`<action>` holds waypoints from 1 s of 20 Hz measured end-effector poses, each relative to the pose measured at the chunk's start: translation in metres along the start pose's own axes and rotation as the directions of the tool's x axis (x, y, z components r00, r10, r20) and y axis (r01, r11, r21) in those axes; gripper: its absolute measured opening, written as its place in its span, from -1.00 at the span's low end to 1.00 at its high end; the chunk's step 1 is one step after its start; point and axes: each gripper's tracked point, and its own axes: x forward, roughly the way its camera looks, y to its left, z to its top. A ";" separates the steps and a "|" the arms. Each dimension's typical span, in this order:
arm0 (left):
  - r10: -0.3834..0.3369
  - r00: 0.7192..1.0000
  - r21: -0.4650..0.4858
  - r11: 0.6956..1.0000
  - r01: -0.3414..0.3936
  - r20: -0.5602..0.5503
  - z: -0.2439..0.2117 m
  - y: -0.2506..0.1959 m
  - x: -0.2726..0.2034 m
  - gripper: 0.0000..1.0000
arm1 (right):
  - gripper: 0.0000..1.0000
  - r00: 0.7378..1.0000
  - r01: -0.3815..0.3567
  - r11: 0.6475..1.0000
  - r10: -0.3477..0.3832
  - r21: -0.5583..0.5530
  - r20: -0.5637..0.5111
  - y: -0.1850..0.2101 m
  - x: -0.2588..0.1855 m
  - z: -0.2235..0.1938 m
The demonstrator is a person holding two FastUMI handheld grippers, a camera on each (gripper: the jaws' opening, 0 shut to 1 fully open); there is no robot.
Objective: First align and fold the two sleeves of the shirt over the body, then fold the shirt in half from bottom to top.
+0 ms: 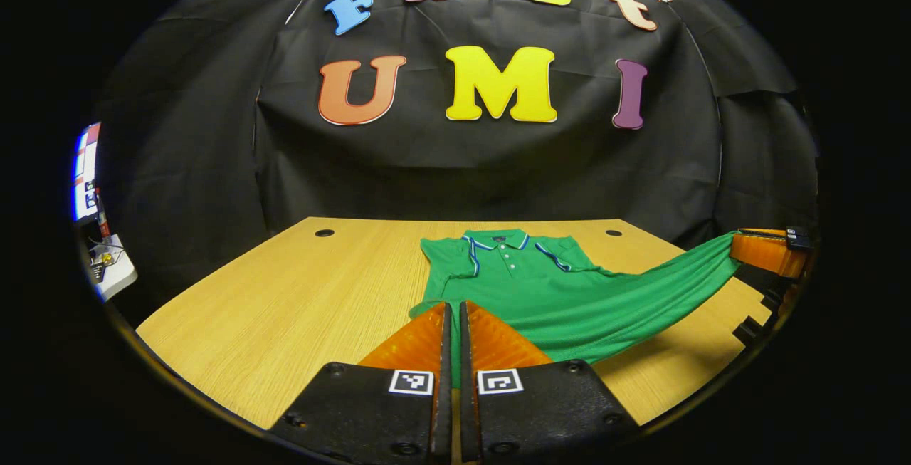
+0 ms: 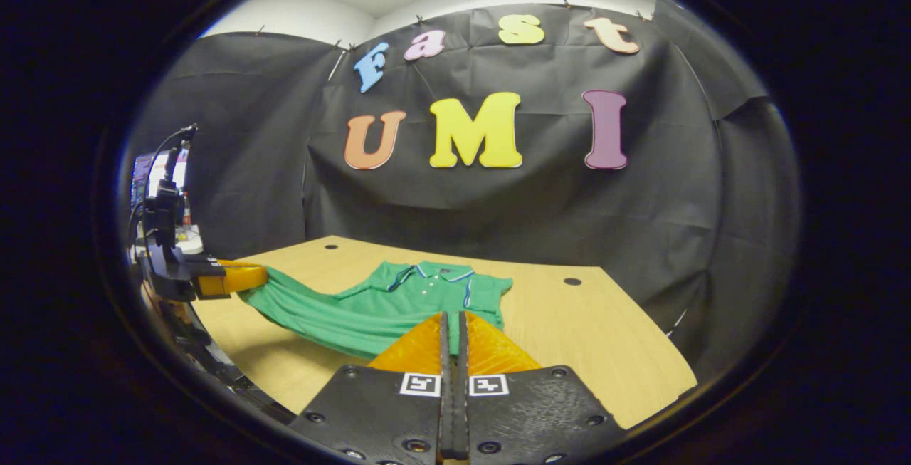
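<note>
A green polo shirt lies face up on the wooden table, collar at the far side, sleeves tucked over the body. Its bottom hem is raised off the table and stretched between the two grippers. My left gripper is shut on one hem corner. My right gripper, at the right edge of the left gripper view, holds the other corner. In the right gripper view the shirt runs from my right gripper, shut on the hem, to my left gripper at the left.
The table has round cable holes near its far corners. Black cloth walls close the booth behind and at the sides. A lit screen and some equipment stand beyond the table's left edge.
</note>
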 end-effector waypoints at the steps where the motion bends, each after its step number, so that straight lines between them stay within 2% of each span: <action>1: 0.001 1.000 -0.003 1.000 -0.001 0.004 0.006 0.002 0.009 -0.80 | -0.99 1.000 -0.001 1.000 0.001 -0.003 0.006 -0.002 0.007 0.007; 10: -0.001 0.999 0.055 0.998 -0.001 0.036 0.059 -0.001 0.092 -0.79 | -1.00 0.995 0.033 0.998 -0.029 -0.049 0.098 -0.028 0.086 0.081; 16: 0.058 0.988 0.153 0.985 -0.080 0.145 0.120 0.008 0.165 -0.81 | -1.00 0.992 0.074 0.993 -0.063 -0.094 0.111 -0.045 0.164 0.109; 20: 0.069 0.992 0.113 0.990 -0.081 0.103 0.126 0.018 0.228 -0.79 | -1.00 0.994 0.087 0.995 -0.084 -0.051 0.068 -0.059 0.229 0.109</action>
